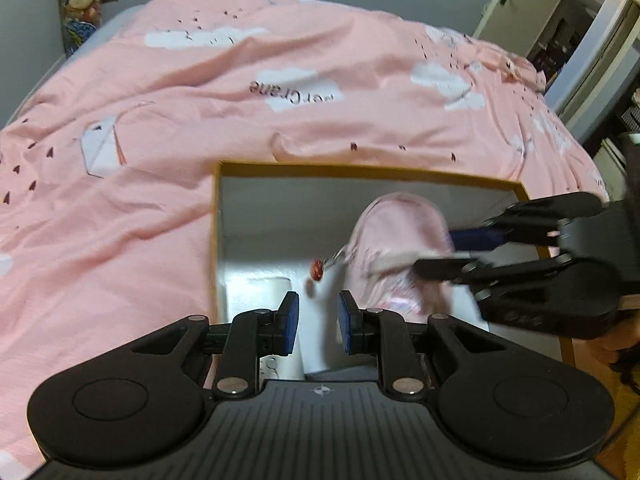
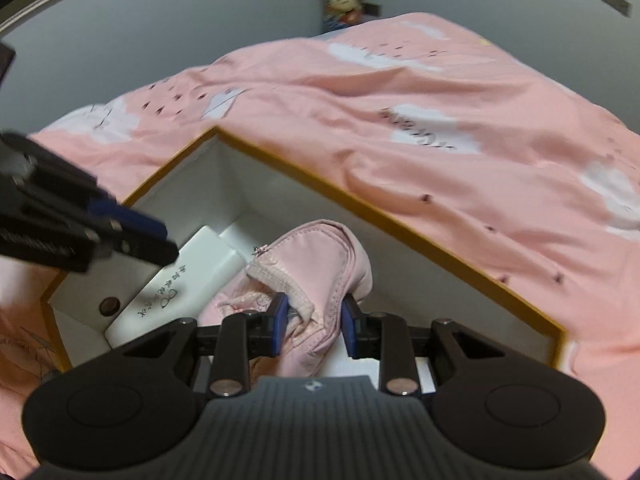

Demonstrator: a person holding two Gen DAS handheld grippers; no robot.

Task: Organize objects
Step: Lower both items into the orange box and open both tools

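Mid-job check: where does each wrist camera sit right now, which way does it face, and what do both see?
Left wrist: behind the left gripper, jaws open and empty, facing into the open box on the pink bedspread; right gripper enters at right.
Right wrist: behind the right gripper, jaws around the pink pouch in the box; left gripper enters at left.
Shared: box, pouch, bedspread, white carton.

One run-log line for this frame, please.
right gripper: around pink pouch, inside box | left gripper: open, empty | white case: in box
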